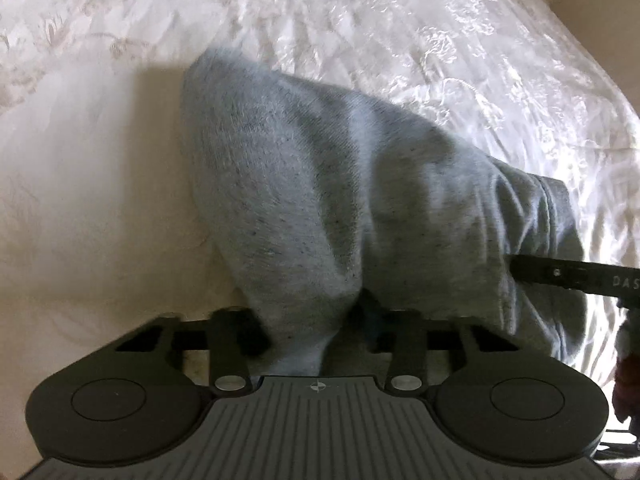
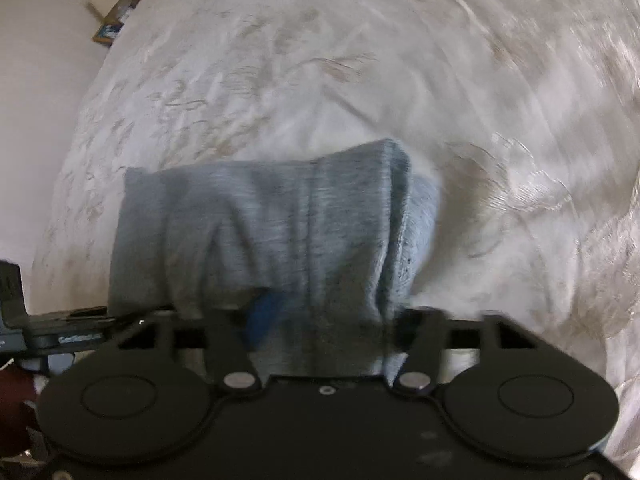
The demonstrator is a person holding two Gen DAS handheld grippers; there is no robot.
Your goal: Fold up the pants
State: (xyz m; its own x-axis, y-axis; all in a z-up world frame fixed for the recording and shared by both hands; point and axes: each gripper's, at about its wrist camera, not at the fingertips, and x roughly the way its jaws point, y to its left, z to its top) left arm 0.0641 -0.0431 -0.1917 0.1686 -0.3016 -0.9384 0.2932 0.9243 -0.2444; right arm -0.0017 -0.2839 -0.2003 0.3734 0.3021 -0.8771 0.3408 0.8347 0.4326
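One white patterned bedspread (image 1: 400,40), rumpled.

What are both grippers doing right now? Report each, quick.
Left gripper: jaws shut on the grey sweatpants, bunched between them.
Right gripper: jaws shut on a thick fold of the same grey sweatpants, over the white bedspread.

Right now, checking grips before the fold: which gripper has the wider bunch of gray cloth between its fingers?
The right gripper: the pants fill its wider gap. The left gripper pinches a narrower bunch.
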